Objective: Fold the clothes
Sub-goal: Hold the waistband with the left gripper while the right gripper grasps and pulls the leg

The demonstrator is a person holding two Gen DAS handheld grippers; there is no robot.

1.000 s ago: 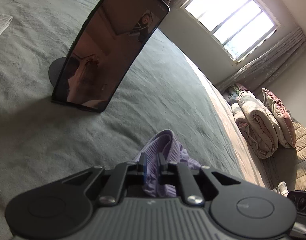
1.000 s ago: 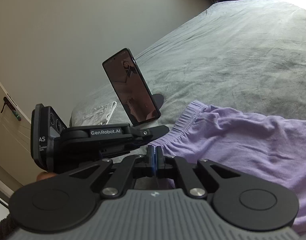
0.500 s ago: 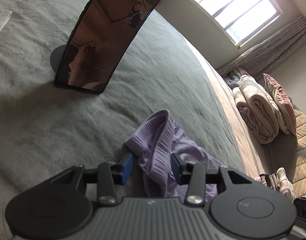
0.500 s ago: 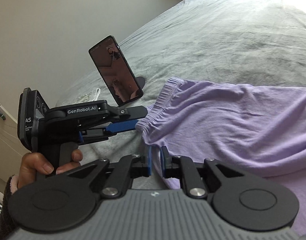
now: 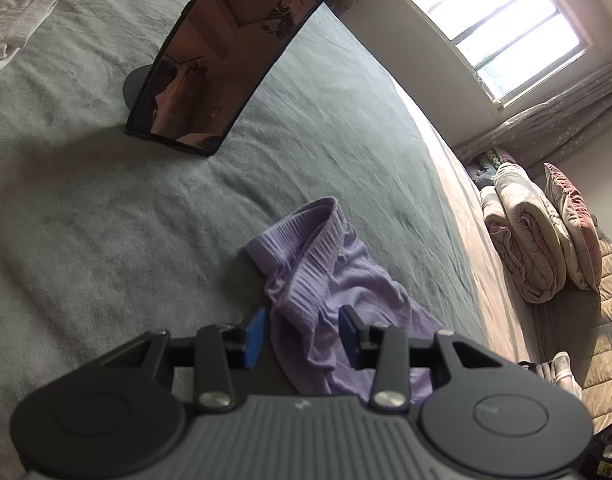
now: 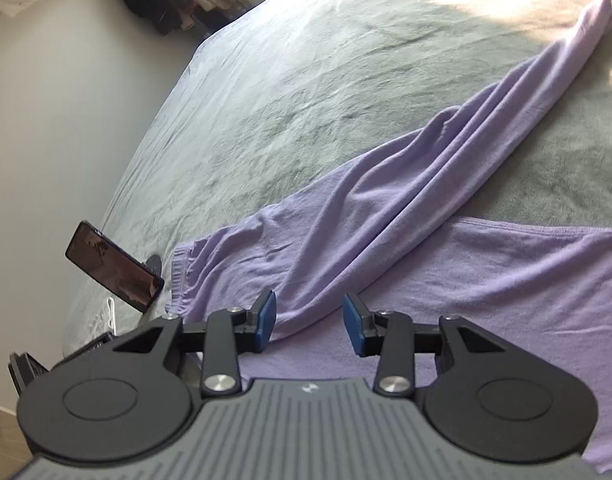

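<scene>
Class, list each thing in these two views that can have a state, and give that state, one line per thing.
Left tongs: open, ribbed waistband between the pads, not clamped.
Right tongs: open, over the fabric.
Lilac cotton trousers: unfolded, one leg stretched across the grey bedsheet.
Black smartphone: propped on a round stand, screen dark.
Window: shut, daylit.

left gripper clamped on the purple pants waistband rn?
No: the left gripper is open, its blue pads apart on either side of the purple pants waistband without pinching it.
</scene>
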